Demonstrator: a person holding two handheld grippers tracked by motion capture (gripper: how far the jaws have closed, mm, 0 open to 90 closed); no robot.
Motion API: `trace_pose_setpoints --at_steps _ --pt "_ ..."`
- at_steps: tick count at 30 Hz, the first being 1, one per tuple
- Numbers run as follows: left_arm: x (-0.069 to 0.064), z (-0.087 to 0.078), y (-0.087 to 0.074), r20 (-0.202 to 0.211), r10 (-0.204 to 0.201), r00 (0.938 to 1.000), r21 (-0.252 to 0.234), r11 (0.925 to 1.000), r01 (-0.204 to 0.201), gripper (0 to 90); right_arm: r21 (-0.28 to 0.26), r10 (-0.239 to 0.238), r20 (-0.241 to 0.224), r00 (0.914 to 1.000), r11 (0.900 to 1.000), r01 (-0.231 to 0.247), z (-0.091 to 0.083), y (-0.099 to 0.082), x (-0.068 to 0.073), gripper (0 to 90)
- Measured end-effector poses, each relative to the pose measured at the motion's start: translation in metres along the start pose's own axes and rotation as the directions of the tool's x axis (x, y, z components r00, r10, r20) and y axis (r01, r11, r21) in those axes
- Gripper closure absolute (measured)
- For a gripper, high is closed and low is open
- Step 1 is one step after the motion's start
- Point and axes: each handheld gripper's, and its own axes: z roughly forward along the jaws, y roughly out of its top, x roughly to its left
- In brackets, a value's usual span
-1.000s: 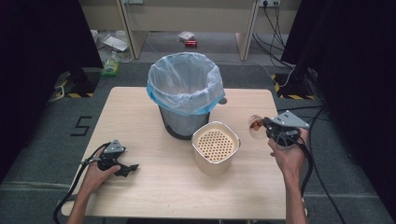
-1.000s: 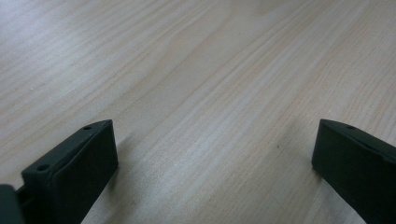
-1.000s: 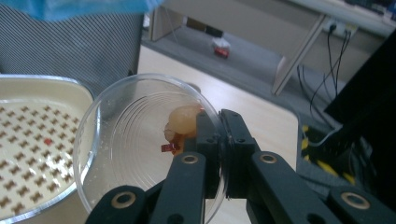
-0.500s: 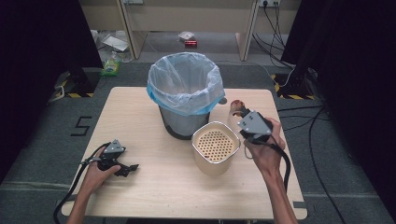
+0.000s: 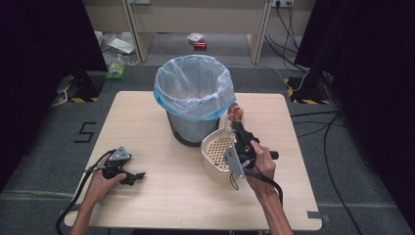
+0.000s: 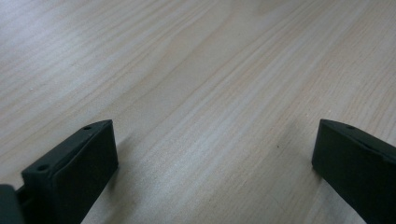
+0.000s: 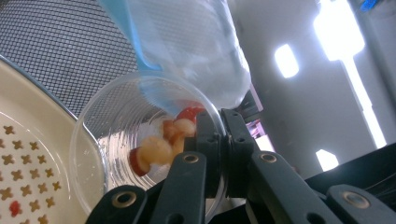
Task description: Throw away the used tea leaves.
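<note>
Two grippers show. Right gripper (image 5: 238, 128) pinches a clear cup (image 7: 154, 140) of fruit beside the bin (image 5: 195, 98), at its 4 o'clock. Left gripper (image 5: 128, 176) rests wide open on the table (image 5: 161, 205).

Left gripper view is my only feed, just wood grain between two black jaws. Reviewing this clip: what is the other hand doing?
Observer: The right gripper is shut on the rim of a clear plastic cup, tipped beside the cream strainer basket.
Operator: Anything in the cup?
Observer: Yes, several pale and red food pieces sit inside it.
Operator: What else is on the table?
Observer: A mesh bin lined with a blue bag stands just behind the basket.
Operator: And my gripper?
Observer: The left gripper rests open on the table, apart from everything.
</note>
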Motion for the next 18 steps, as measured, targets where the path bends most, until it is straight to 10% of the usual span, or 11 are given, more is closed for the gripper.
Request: trace_pose_setpoints --at_steps 18 --pt "0.0 0.0 0.0 0.0 0.0 1.0 0.0 1.0 0.0 0.0 -0.046 -0.112 0.141 0.9837 0.9918 0.119 -0.001 0.005 0.015 87.8"
